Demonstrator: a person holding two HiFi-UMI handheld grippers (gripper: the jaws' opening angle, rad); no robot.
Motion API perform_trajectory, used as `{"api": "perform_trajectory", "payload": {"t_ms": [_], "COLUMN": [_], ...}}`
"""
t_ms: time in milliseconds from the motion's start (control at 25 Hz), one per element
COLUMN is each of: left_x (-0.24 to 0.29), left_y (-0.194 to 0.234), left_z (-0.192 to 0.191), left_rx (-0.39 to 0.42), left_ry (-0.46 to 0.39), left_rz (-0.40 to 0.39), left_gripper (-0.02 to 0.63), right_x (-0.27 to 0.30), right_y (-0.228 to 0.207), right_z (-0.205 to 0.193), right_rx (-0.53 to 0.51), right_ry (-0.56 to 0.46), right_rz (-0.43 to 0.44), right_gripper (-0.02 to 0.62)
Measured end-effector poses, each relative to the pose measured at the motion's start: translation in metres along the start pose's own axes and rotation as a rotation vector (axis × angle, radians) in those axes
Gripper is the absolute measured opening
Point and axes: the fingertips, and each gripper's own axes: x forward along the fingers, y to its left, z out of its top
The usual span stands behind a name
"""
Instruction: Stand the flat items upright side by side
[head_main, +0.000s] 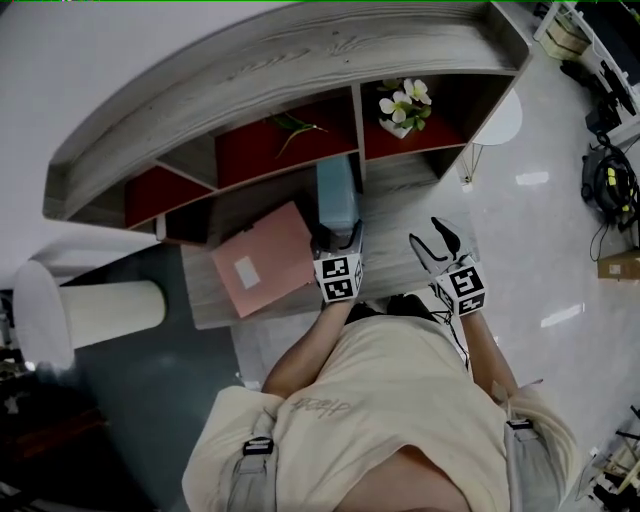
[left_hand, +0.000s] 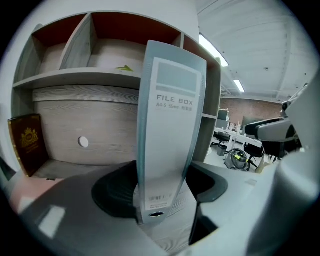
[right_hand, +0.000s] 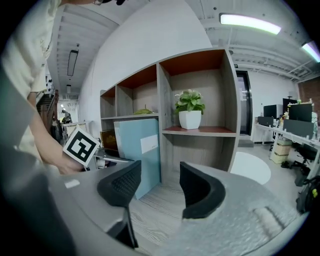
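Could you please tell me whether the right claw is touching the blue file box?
Apart. The head view shows bare desk between the right claw and the file box; the right gripper view shows its jaws empty.

upright file box (left_hand: 170, 125) ahead, open desktop (right_hand: 160, 212) rightward

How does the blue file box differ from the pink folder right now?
The blue file box stands upright, gripped by the left tool; the pink folder lies flat on the desk, untouched. The box sits by the shelf divider; the folder lies skewed to its left. Both carry a white label.
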Motion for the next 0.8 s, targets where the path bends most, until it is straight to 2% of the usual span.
{"api": "perform_trajectory", "payload": {"t_ms": [160,360,600,800], "left_x": [0.004,0.006,0.011,0.011], "left_y": [-0.010,-0.020,-0.036,-0.037], "left_z": [0.003,0.005,0.005,0.006], "left_rx": [-0.001,-0.049,-0.021,-0.027], "left_ry": [-0.001,0.021,0.036,0.026], "left_rz": [-0.016,-0.028,-0.046,-0.018], "left_gripper": [0.319,0.325,0.336,0.345], "right_x": [-0.005,-0.005,0.002,0.007], "right_y": [-0.006,-0.013,-0.024,-0.030], "right_z": [-0.005,-0.013,-0.012,-0.010], "right_rx": [0.024,0.036,0.041,0.045], "right_ry": [0.010,0.025,0.015,0.005], "right_rz": [-0.045,-0.045,-0.010,0.040], "right_gripper": [0.242,0.242,0.242,0.242]}}
